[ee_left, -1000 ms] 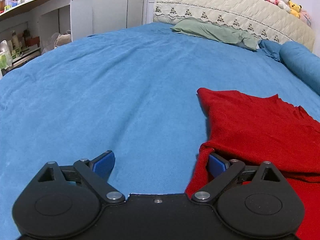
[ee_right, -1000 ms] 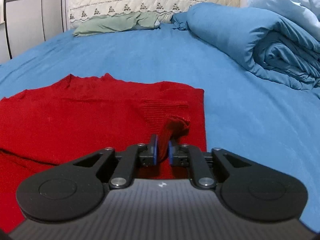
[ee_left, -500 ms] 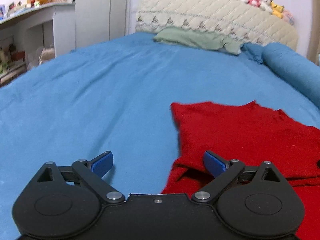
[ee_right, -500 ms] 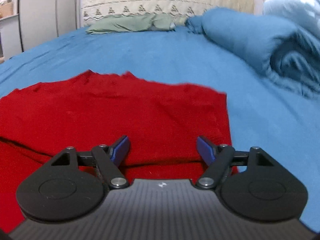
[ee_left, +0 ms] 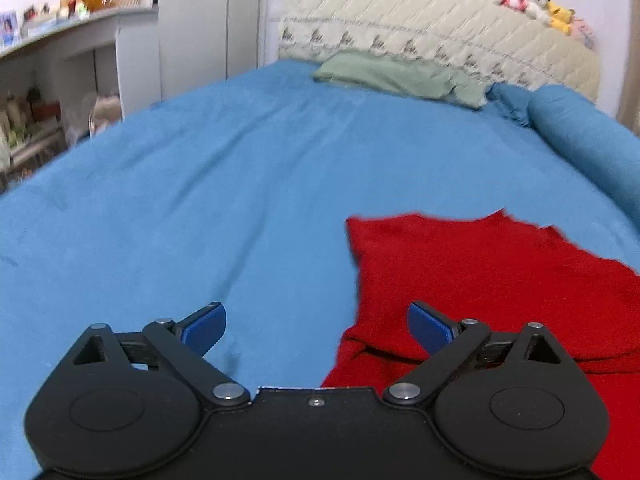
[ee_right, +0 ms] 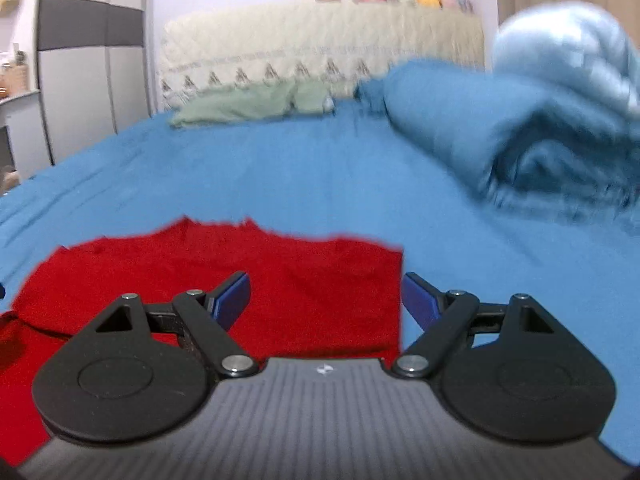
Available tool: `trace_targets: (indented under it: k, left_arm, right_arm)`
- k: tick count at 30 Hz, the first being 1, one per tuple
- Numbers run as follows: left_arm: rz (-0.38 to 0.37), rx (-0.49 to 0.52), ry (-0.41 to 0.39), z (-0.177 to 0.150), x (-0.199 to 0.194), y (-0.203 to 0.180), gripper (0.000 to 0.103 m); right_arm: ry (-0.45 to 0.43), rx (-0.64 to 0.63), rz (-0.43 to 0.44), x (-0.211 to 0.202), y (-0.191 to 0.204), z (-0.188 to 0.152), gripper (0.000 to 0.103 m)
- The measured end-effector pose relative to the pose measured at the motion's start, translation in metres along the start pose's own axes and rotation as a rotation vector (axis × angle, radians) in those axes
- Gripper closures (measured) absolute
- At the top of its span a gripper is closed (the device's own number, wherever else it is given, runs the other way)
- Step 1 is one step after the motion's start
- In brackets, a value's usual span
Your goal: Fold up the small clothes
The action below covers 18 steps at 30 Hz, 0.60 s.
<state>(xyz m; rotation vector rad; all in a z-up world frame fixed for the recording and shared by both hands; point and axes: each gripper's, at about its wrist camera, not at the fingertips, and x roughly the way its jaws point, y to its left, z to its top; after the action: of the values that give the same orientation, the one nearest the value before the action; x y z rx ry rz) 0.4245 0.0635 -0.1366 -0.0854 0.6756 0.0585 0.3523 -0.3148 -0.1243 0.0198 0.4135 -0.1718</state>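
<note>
Left wrist view: the left tool (ee_left: 316,322) hangs above the blue bed (ee_left: 240,200) with its jaws spread and nothing between them, one pad over bare sheet, the other over the near left edge of the red knitted garment (ee_left: 480,280). In the right wrist view, the right tool (ee_right: 326,294) has just been opening; its jaws stand wide and empty over the garment's (ee_right: 312,280) right border, the cloth released and lying flat. The garment rests on the bed, part-folded (a layered edge shows near each tool), well apart from the rolled duvet (ee_right: 540,132). It appears light, soft and limp, likely to sag and cling rather than slip; pinching a doubled edge or corner should give the surest hold.
</note>
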Motion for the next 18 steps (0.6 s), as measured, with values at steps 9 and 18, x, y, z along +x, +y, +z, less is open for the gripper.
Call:
trace_targets:
  k: [9, 18]
  left_arm:
    - [-0.073, 0.055, -0.1, 0.027, -0.173, 0.001, 0.0]
    - [-0.177, 0.052, 0.008, -0.043, -0.262, 0.037, 0.0]
  right_arm:
    - [-0.164, -0.166, -0.074, -0.168, -0.003, 0.053, 0.001]
    - [0.012, -0.041, 0.072, -0.27, -0.018, 0.021, 0.0]
